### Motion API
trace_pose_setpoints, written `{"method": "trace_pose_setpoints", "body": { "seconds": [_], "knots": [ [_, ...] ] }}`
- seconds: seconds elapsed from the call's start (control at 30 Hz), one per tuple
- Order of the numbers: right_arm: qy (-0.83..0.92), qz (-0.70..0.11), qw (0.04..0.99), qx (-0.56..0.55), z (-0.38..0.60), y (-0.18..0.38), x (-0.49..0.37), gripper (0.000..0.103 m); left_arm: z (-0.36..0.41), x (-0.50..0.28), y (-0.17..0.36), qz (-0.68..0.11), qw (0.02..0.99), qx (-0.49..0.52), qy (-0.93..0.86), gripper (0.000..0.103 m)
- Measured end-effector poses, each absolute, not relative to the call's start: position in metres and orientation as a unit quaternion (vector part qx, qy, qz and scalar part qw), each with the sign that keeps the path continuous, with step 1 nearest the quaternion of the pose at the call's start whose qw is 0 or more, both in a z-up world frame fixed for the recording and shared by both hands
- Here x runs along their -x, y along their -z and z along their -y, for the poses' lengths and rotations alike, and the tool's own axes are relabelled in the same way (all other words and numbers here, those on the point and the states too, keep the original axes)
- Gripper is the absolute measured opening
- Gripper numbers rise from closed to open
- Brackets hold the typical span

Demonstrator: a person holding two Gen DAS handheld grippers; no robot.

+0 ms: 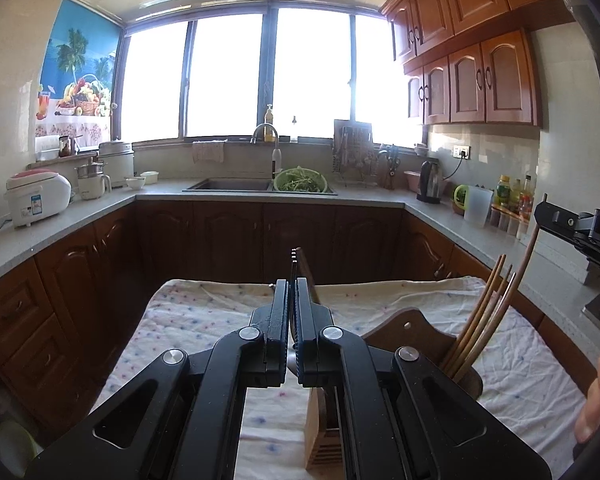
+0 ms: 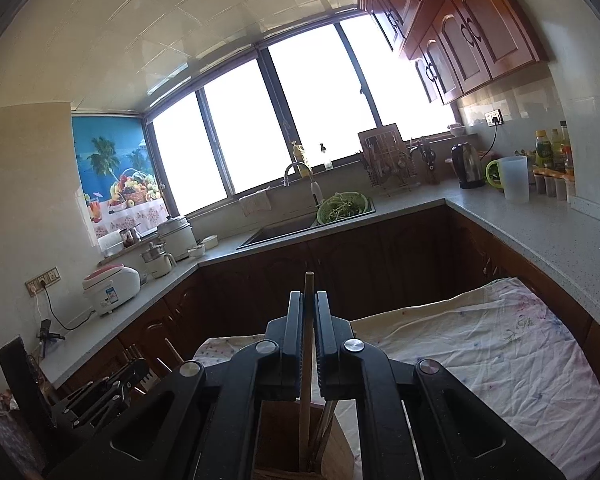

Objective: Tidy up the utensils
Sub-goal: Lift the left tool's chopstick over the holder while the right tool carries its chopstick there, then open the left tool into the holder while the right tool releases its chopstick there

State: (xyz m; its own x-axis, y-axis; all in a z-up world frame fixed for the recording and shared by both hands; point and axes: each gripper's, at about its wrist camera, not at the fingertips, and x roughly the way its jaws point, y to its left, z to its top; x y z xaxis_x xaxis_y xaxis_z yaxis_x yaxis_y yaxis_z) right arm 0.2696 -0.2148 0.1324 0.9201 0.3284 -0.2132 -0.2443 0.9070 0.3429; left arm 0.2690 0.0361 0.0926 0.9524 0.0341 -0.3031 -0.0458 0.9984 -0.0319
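1. Broadly, a U-shaped counter (image 1: 80, 220) runs along three walls, with dark floor space between it and the cloth-covered table (image 1: 204, 312) in the foreground.
2. That floral cloth (image 2: 480, 344) lies wrinkled over the table; its far edge sits well apart from the sink (image 1: 228, 185), and its right edge lies near the right-hand run of counter.
3. On the cloth's near right part stands a wooden utensil holder (image 1: 412, 326), close to the near edge, with bare cloth to its left and right.
4. Several chopsticks (image 1: 488, 304) stand in the holder, leaning toward the right.
5. Low over the holder, the left gripper (image 1: 291, 284) has its jaws clenched on a thin, dark-handled utensil (image 1: 296, 264) that pokes up past the fingertips; I cannot tell what kind it is.
6. From the right wrist view, the right gripper (image 2: 309, 300) has its jaws pressed against a wooden stick (image 2: 306, 360), whose lower end stands inside the holder's compartment.
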Motion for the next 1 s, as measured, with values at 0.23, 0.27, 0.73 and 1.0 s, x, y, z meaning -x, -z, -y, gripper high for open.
{"method": "trace_pose_setpoints", "body": {
  "seconds": [0.23,0.27,0.73,1.0],
  "knots": [
    [-0.151,-0.154,0.966,-0.143,0.204,-0.110,-0.273,0.005,-0.026,-0.261,-0.087,-0.129,0.992,-0.011,-0.013,0.003],
    [-0.153,-0.161,0.965,-0.140,0.202,-0.108,-0.274,0.005,-0.024,-0.259,-0.086,-0.124,0.992,-0.018,-0.010,0.002],
    [-0.152,-0.171,0.963,-0.143,0.204,-0.102,-0.276,0.005,-0.022,-0.248,-0.084,-0.112,0.993,-0.038,0.017,0.002],
    [-0.152,-0.176,0.961,-0.149,0.206,-0.101,-0.278,0.006,-0.027,-0.247,-0.085,-0.114,0.992,-0.017,0.051,0.002]
  ]
}}
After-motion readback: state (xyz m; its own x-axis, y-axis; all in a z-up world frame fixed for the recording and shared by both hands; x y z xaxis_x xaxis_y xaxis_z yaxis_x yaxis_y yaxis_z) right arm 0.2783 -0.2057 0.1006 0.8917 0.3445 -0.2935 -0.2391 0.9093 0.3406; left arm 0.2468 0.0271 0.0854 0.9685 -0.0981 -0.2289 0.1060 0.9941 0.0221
